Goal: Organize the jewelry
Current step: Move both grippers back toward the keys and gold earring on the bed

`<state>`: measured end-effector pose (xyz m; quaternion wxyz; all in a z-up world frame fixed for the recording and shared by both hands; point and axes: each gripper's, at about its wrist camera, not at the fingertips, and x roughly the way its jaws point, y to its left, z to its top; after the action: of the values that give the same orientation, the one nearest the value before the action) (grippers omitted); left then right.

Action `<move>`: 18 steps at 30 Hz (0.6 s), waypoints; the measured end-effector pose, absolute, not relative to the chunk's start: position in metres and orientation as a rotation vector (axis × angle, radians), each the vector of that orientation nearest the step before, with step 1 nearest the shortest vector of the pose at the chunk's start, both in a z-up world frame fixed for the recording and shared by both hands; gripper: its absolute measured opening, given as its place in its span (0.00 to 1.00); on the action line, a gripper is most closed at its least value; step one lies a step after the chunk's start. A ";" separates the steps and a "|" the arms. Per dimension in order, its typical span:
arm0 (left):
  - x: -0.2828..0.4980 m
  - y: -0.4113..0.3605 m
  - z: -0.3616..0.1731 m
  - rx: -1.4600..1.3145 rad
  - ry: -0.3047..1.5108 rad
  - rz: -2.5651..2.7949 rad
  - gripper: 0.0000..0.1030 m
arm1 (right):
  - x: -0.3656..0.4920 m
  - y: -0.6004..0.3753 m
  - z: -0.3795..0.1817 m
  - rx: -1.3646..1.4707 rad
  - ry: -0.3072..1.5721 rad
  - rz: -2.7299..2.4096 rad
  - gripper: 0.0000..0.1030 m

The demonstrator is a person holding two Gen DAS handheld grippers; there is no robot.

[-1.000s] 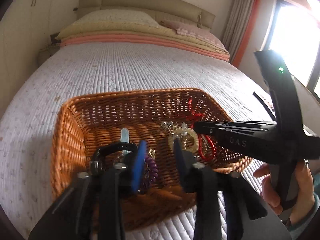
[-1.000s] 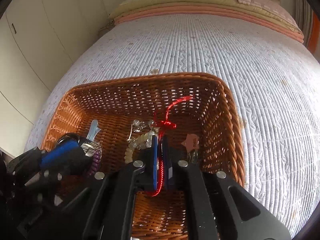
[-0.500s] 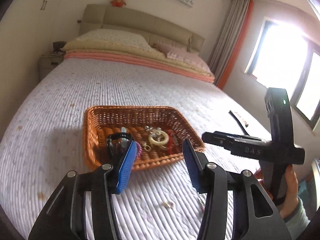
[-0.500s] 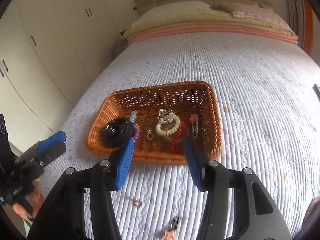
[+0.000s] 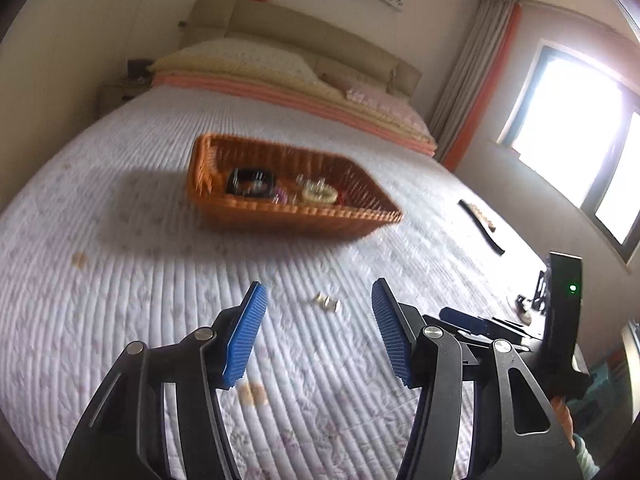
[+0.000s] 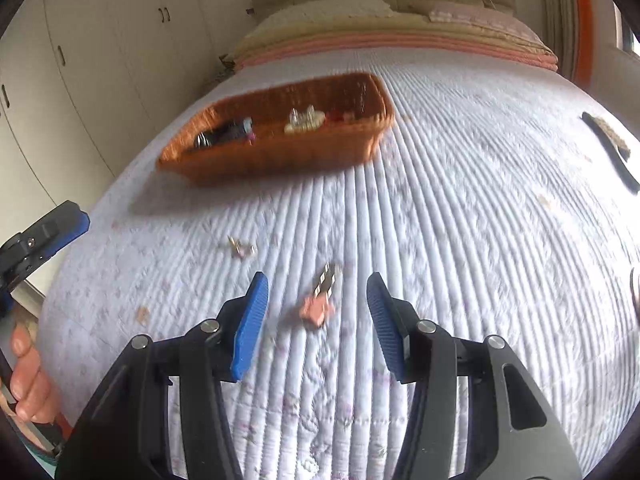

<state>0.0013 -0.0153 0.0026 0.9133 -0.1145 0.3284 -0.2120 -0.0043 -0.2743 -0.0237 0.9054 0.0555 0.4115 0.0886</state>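
An orange wicker basket (image 5: 224, 204) (image 6: 280, 156) sits on the bed with a black band, a cream bead bracelet (image 5: 318, 195) and other jewelry inside. A small gold piece (image 5: 326, 302) (image 6: 240, 247) lies loose on the quilt. My left gripper (image 5: 318, 334) is open and empty, hovering just short of that piece. A hair clip with a pink star (image 6: 320, 300) lies on the quilt between the fingers of my right gripper (image 6: 314, 320), which is open and empty above it.
A black strap-like object (image 5: 480, 226) (image 6: 612, 152) lies on the quilt at the right. Pillows and a headboard are at the far end. White wardrobes (image 6: 80, 60) stand to the left, a bright window (image 5: 580, 128) to the right.
Both grippers pulled back out of the basket and now hover open over the near quilt. The right one let go of the red cord, which stayed in the basket.
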 end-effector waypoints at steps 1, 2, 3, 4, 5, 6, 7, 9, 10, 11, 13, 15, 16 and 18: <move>0.002 -0.018 -0.006 -0.231 0.693 -0.429 0.52 | -0.007 -0.273 -0.033 0.110 0.858 0.177 0.47; 0.004 -0.018 -0.013 -0.228 0.705 -0.425 0.52 | -0.012 -0.272 -0.039 0.112 0.867 0.174 0.47; 0.005 -0.021 -0.021 -0.221 0.722 -0.421 0.52 | -0.013 -0.273 -0.045 0.120 0.875 0.174 0.47; 0.006 -0.024 -0.027 -0.216 0.731 -0.419 0.52 | -0.014 -0.273 -0.050 0.134 0.881 0.175 0.46; 0.005 -0.025 -0.031 -0.213 0.735 -0.420 0.52 | -0.016 -0.273 -0.054 0.136 0.882 0.173 0.46; 0.006 -0.027 -0.034 -0.210 0.740 -0.422 0.52 | -0.017 -0.272 -0.054 0.128 0.877 0.167 0.46; 0.007 -0.030 -0.037 -0.209 0.744 -0.425 0.52 | -0.018 -0.269 -0.053 0.122 0.869 0.167 0.43; 0.008 -0.035 -0.040 -0.211 0.748 -0.435 0.52 | -0.018 -0.266 -0.049 0.106 0.851 0.173 0.38; 0.009 -0.039 -0.041 -0.208 0.749 -0.440 0.52 | -0.018 -0.265 -0.047 0.093 0.849 0.170 0.36; 0.010 -0.042 -0.041 -0.201 0.750 -0.444 0.52 | -0.017 -0.262 -0.047 0.073 0.854 0.165 0.35; 0.011 -0.049 -0.042 -0.182 0.756 -0.452 0.52 | -0.012 -0.256 -0.049 0.053 0.862 0.169 0.31; 0.014 -0.053 -0.043 -0.169 0.767 -0.459 0.50 | -0.007 -0.250 -0.051 0.023 0.870 0.153 0.24; 0.015 -0.055 -0.044 -0.165 0.772 -0.460 0.49 | -0.005 -0.249 -0.053 0.008 0.878 0.142 0.18; 0.021 -0.058 -0.046 -0.158 0.788 -0.462 0.48 | -0.002 -0.250 -0.054 0.007 0.880 0.141 0.18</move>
<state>0.0211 -0.0584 -0.0459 0.8944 -0.0764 0.3801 -0.2230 -0.0019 -0.2505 -0.0541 0.9023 0.0033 0.4256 0.0682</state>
